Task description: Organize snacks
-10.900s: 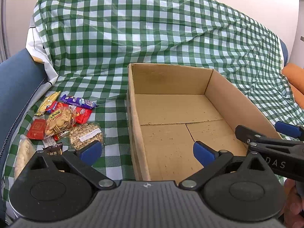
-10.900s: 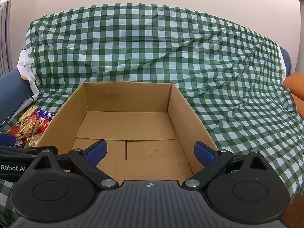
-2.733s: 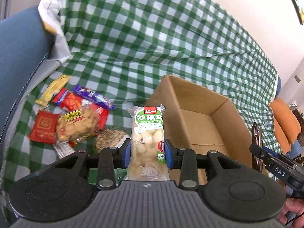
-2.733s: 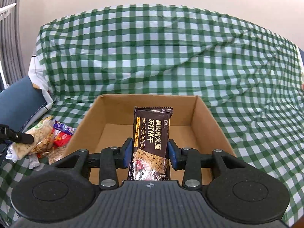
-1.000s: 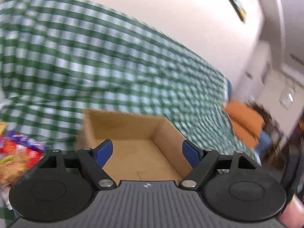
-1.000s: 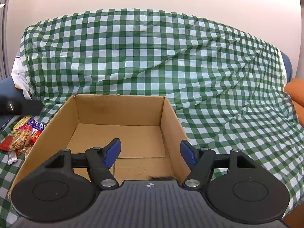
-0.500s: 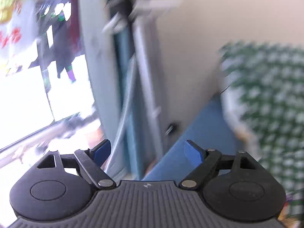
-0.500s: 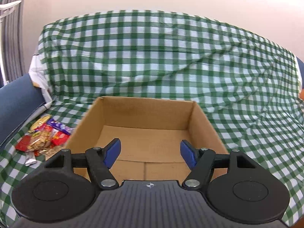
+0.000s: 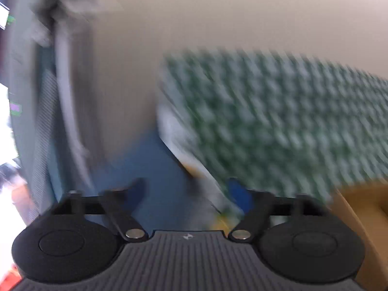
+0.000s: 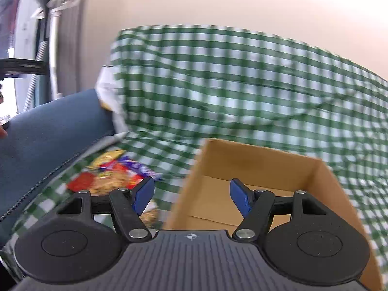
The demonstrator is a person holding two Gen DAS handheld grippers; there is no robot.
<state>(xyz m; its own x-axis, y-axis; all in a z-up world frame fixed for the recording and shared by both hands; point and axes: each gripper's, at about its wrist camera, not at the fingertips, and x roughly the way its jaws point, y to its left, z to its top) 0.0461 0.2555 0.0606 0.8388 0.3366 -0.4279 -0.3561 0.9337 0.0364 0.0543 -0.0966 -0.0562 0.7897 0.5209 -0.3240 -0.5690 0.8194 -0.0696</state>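
Observation:
The cardboard box (image 10: 262, 160) stands open on the green checked cloth (image 10: 242, 84); its floor is mostly hidden behind my right gripper. A pile of snack packets (image 10: 114, 174) lies on the cloth left of the box. My right gripper (image 10: 191, 195) is open and empty, above the box's near left corner. My left gripper (image 9: 189, 194) is open and empty; its view is heavily blurred, showing the blue cushion (image 9: 150, 177), the checked cloth (image 9: 278, 126) and a corner of the box (image 9: 363, 213).
A blue sofa cushion (image 10: 48, 131) rises left of the snacks. A white cloth corner (image 10: 109, 89) hangs at the cushion's top. A white rack and a window (image 10: 46, 12) stand at the far left. A plain wall (image 10: 218, 0) is behind.
Both grippers let go of their packets and are empty. My right gripper has swung left toward the snack pile. My left view swings back right from the window toward the cloth, blurred.

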